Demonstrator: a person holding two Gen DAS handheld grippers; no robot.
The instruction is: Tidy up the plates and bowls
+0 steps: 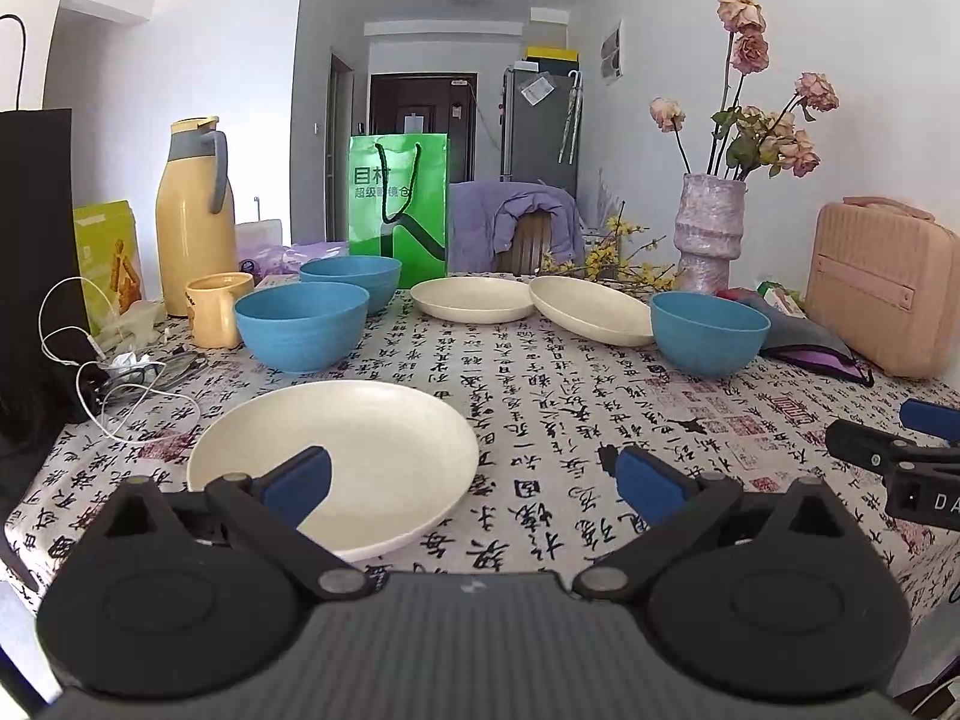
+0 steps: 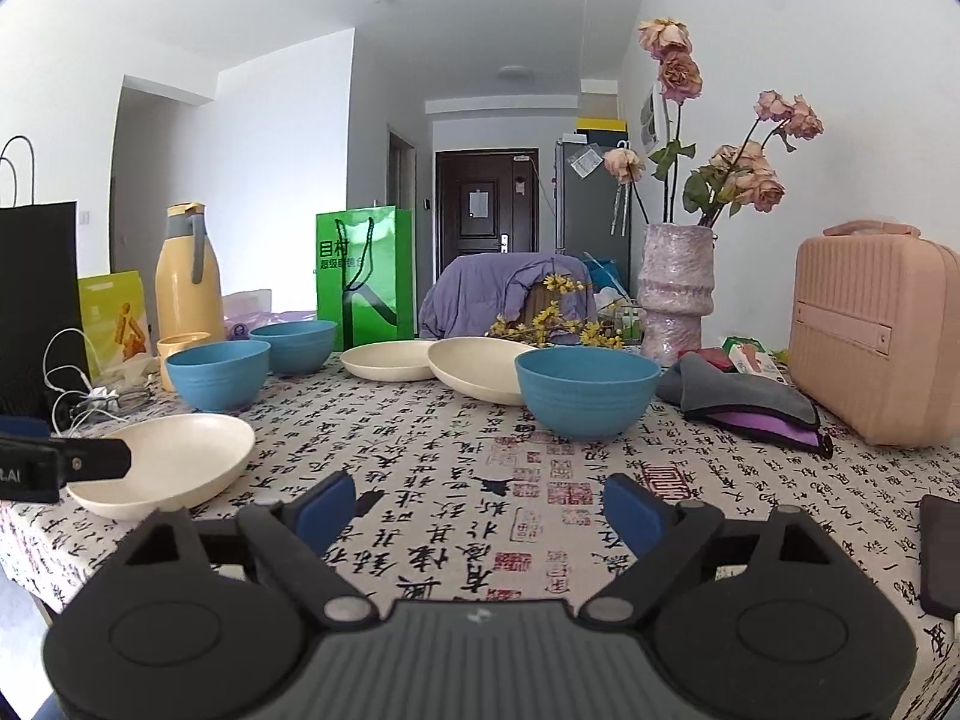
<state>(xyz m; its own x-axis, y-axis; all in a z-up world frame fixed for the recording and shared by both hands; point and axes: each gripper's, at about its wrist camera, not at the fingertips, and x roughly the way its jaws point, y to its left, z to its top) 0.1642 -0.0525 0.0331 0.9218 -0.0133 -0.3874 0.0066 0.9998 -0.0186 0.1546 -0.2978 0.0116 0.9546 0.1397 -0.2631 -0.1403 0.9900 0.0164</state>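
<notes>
Three cream plates and three blue bowls sit on the calligraphy tablecloth. The near plate (image 1: 354,456) (image 2: 174,459) lies at front left; my left gripper (image 1: 474,474) is open just above its near edge, left finger over the plate. Two more plates (image 1: 471,298) (image 1: 591,309) overlap at the back. Two bowls (image 1: 303,324) (image 1: 351,279) stand at left, one bowl (image 1: 708,330) (image 2: 585,384) at right. My right gripper (image 2: 480,504) is open and empty over bare cloth, in front of the right bowl.
A yellow thermos (image 1: 192,216), yellow mug (image 1: 216,306), green bag (image 1: 399,204), black bag and white cables (image 1: 114,372) crowd the left and back. A vase (image 1: 711,228), pink case (image 1: 882,294) and grey-purple cloth (image 2: 756,408) stand at right. A dark flat object (image 2: 942,552) lies near right.
</notes>
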